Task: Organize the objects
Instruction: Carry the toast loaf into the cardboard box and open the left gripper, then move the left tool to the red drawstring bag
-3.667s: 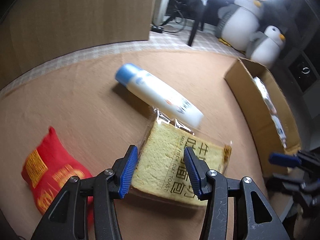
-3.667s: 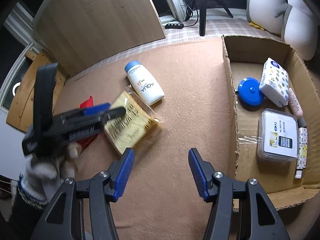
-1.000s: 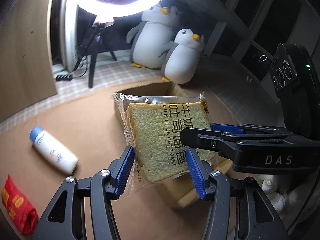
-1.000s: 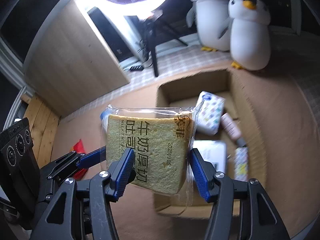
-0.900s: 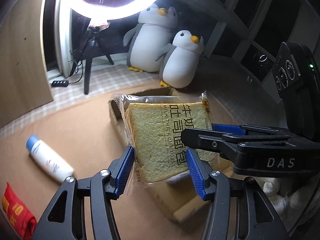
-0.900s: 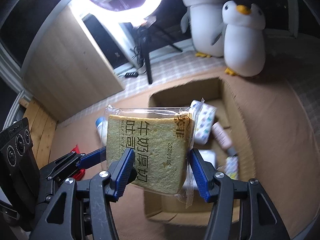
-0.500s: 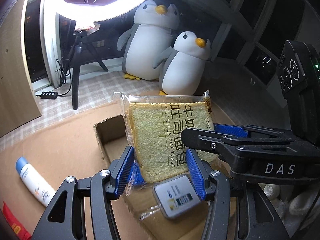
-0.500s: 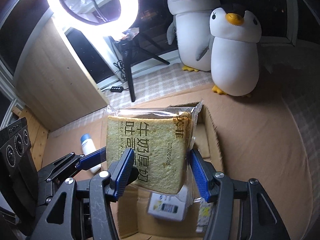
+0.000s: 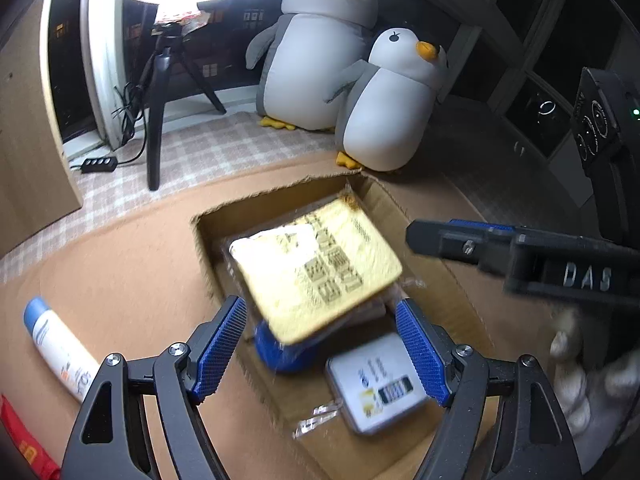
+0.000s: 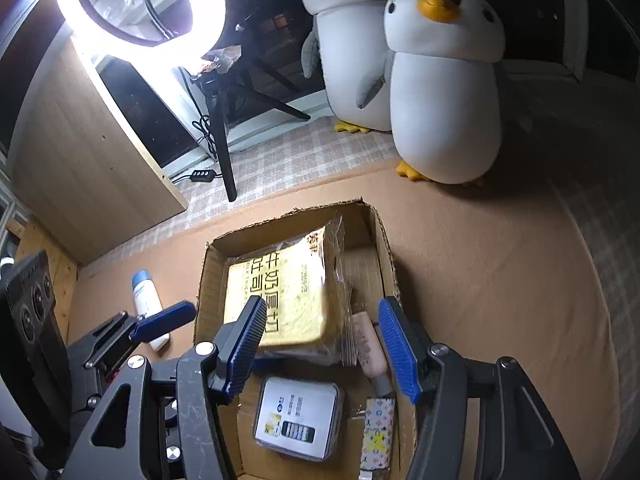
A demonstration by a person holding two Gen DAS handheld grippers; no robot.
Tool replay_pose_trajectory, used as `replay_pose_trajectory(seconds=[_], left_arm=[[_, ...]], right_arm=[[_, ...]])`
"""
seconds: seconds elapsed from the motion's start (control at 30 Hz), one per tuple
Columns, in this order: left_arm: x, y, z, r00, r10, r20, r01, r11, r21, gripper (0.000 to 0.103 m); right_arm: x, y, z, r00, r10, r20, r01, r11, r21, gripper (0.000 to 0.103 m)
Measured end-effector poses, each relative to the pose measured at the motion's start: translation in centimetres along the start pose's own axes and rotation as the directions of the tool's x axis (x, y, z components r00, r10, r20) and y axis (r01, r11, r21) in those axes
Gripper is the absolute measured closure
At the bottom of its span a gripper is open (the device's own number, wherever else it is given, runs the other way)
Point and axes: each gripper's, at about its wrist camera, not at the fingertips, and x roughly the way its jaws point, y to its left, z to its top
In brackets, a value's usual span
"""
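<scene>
Toast pack [image 9: 316, 268]: sealed slice in clear wrap, lying tilted in the box [image 9: 424, 216] on top of other items; blurred in the left view, sharper in the right view [image 10: 280, 292]. No pad touches it.

Left gripper [image 9: 320, 344]: jaws have just been opening; they stand wide, with the toast pack's near edge between them but free of the pads. Also seen at the left edge of the right view [image 10: 160, 322].

Right gripper [image 10: 320, 348]: jaws apart, empty, above the box [image 10: 386, 248]. In the left view only one finger shows, from the side [image 9: 460, 236].

Gloved hand [image 9: 592, 384]: lower right, blurred, partly cut off.

Under the toast pack: a blue item [image 9: 280, 350], mostly hidden, kind unclear. Beside it a clear case with a printed card [image 10: 298, 416], a pink tube [image 10: 370, 340] partly covered by the wrap, and a patterned pack [image 10: 376, 436] cut off at the frame's bottom.

Outside the box: a white bottle with blue cap [image 9: 60, 348], lying on its side; a red bag [image 9: 24, 444], only a corner in view.

Bench [image 10: 500, 300]: covered in tan felt-like cloth.

Room: dim; a ring light [image 10: 140, 8] on a tripod glares and washes out its surroundings; two plush penguins [image 10: 444, 84] stand beyond the box; a wooden panel [image 10: 88, 176] at left; checked cloth [image 9: 224, 148] behind the bench.
</scene>
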Motion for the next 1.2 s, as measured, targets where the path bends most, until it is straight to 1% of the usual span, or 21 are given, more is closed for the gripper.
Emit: replay_pose_trajectory(seconds=[0.1, 0.3, 0.53, 0.67, 0.77, 0.97, 1.2], left_arm=[[-1.5, 0.9, -1.3, 1.000, -0.004, 0.002, 0.005, 1.000, -0.019, 0.023], [-4.8, 3.3, -3.9, 1.000, 0.023, 0.012, -0.023, 0.998, -0.065, 0.023], [-9.4, 6.9, -7.5, 0.997, 0.072, 0.030, -0.068, 0.991, -0.115, 0.023], [-11.9, 8.9, -9.5, 0.996, 0.078, 0.040, -0.071, 0.985, -0.154, 0.023], [-13.7, 10.6, -11.2, 0.993, 0.106, 0.044, -0.097, 0.979, -0.177, 0.023], [-16.7, 15.2, -14.2, 0.987, 0.152, 0.044, -0.136, 0.957, -0.258, 0.023], [-20.2, 21.2, -17.6, 0.973, 0.225, 0.047, -0.194, 0.911, -0.365, 0.023]], right_arm=[[-0.5, 0.2, -0.8, 1.000, 0.012, 0.004, -0.012, 1.000, 0.010, 0.048], [-1.1, 2.2, -3.0, 1.000, 0.031, 0.002, -0.031, 0.999, -0.014, 0.048], [-1.5, 6.4, -5.4, 0.995, 0.094, 0.018, -0.093, 0.994, -0.058, 0.048], [-1.2, 8.8, -6.5, 0.994, 0.110, 0.018, -0.108, 0.990, -0.095, 0.048], [-0.9, 10.7, -7.3, 0.991, 0.132, 0.016, -0.129, 0.985, -0.117, 0.048], [0.2, 15.1, -8.5, 0.989, 0.149, -0.003, -0.146, 0.968, -0.205, 0.048], [2.3, 21.1, -10.2, 0.984, 0.168, -0.067, -0.181, 0.930, -0.321, 0.045]])
